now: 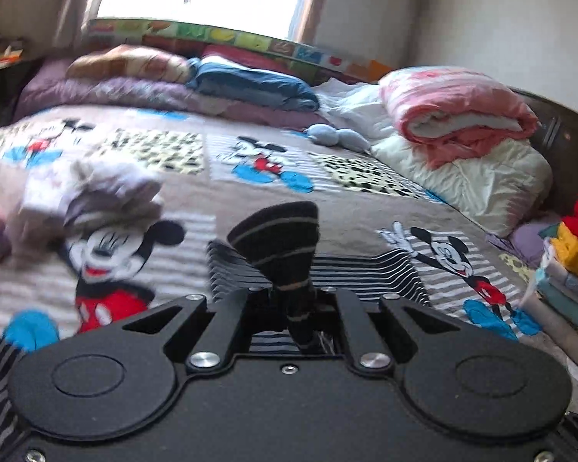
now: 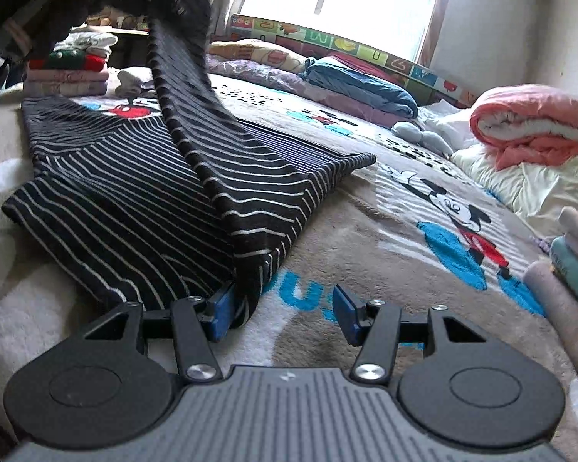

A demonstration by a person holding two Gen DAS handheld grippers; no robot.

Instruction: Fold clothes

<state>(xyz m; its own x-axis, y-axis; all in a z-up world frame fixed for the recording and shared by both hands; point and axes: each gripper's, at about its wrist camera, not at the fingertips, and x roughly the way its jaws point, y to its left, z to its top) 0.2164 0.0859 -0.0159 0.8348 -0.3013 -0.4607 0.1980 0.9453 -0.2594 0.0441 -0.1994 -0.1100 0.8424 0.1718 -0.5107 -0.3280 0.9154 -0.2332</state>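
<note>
Pinching a bunched fold of the striped garment [image 1: 277, 246], your left gripper [image 1: 289, 296] is clamping it. Only the right view is showing your right gripper [image 2: 285, 308] gaping, empty, the garment's hem brushing one pad.

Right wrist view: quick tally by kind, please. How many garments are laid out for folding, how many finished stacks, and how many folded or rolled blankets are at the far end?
Striped garment: 1
Stacks of folded clothes: 2 (far stack, near stack)
Blankets: 3 (pink blanket, blue blanket, purple blanket)
Total: 6
</note>
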